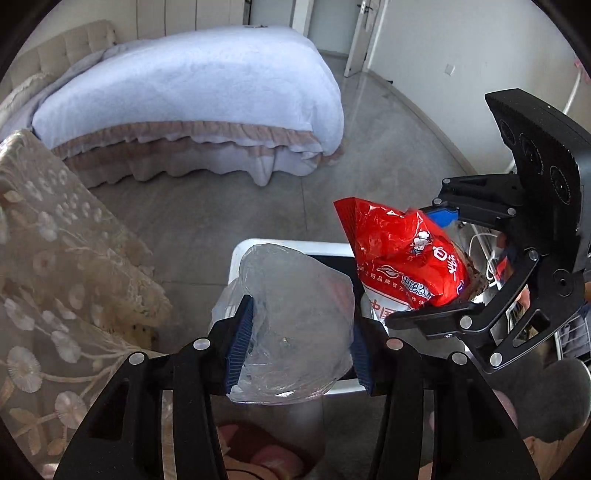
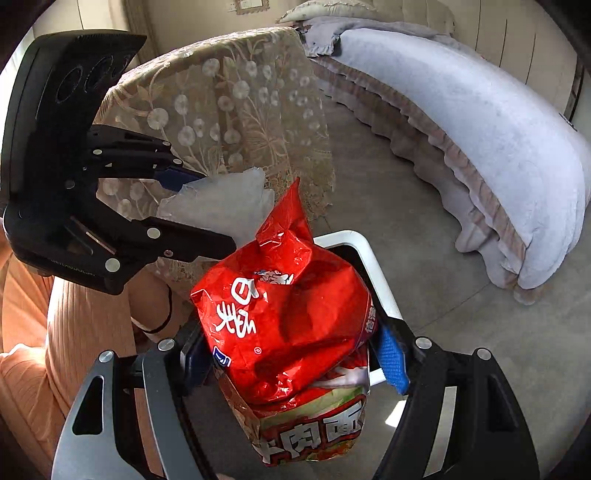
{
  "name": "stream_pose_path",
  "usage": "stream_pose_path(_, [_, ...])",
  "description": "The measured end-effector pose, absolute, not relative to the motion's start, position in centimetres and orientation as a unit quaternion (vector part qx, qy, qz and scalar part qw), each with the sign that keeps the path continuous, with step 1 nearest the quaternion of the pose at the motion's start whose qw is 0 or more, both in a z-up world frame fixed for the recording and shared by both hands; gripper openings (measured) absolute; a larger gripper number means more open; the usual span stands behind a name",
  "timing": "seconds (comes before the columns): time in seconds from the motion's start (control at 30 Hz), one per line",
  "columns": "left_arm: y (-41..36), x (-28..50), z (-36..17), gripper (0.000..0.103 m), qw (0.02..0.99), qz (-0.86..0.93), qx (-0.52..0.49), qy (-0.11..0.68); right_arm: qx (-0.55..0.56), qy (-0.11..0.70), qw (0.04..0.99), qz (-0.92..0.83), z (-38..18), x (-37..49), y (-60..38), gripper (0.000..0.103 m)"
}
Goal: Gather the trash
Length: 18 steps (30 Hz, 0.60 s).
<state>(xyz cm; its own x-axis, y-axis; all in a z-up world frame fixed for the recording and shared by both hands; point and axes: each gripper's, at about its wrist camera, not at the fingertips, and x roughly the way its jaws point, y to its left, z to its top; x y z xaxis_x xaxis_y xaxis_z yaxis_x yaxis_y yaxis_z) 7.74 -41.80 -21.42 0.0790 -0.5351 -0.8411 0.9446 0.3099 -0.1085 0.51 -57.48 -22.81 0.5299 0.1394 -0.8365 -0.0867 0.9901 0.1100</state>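
Note:
My left gripper [image 1: 301, 343] is shut on a crumpled clear plastic bag [image 1: 295, 321] and holds it above a white trash bin [image 1: 258, 245] on the floor. My right gripper [image 2: 299, 350] is shut on a red noodle wrapper [image 2: 284, 314], also held over the bin's white rim [image 2: 373, 266]. In the left wrist view the red wrapper [image 1: 406, 254] and right gripper [image 1: 443, 258] hang just right of the clear bag. In the right wrist view the left gripper [image 2: 199, 210] holds the clear bag [image 2: 221, 206] to the upper left.
A bed with a pale blue quilt [image 1: 192, 96] stands beyond the bin. A lace-covered side table [image 1: 48, 258] is at the left, close to the bin. Grey floor [image 1: 229, 206] lies between them. A door [image 1: 364, 33] is at the back. The person's leg [image 2: 74, 332] is near.

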Motion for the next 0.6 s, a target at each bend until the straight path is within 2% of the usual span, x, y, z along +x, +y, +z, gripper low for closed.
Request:
stream_pose_path(0.03, [-42.2,8.0,-21.9,0.058,0.687,-0.535,0.25,0.423,0.034,0.487,0.87,0.07,-23.4,0.7,-57.9,0.081])
stream_pose_path(0.07, [-42.5,8.1,-22.3,0.085,0.681,-0.536,0.256,0.428,0.035,0.494,0.866,0.073,-23.9,0.7,-58.1,0.089])
stream_pose_path(0.1, [-42.7,7.9,-22.7,0.098,0.677,-0.535,0.26,0.433,0.03,0.496,0.865,0.071,-24.2,0.8,-58.2,0.099])
stream_pose_path(0.33, [-43.0,8.4,-23.1,0.098,0.666,-0.534,0.287,0.434,0.006,0.522,0.851,0.061,-25.9,0.7,-59.3,0.099])
stream_pose_path(0.6, [-41.8,8.3,-20.1,0.098,0.697,-0.534,0.266,0.396,-0.008,0.495,0.867,0.064,-23.4,0.9,-58.5,0.099])
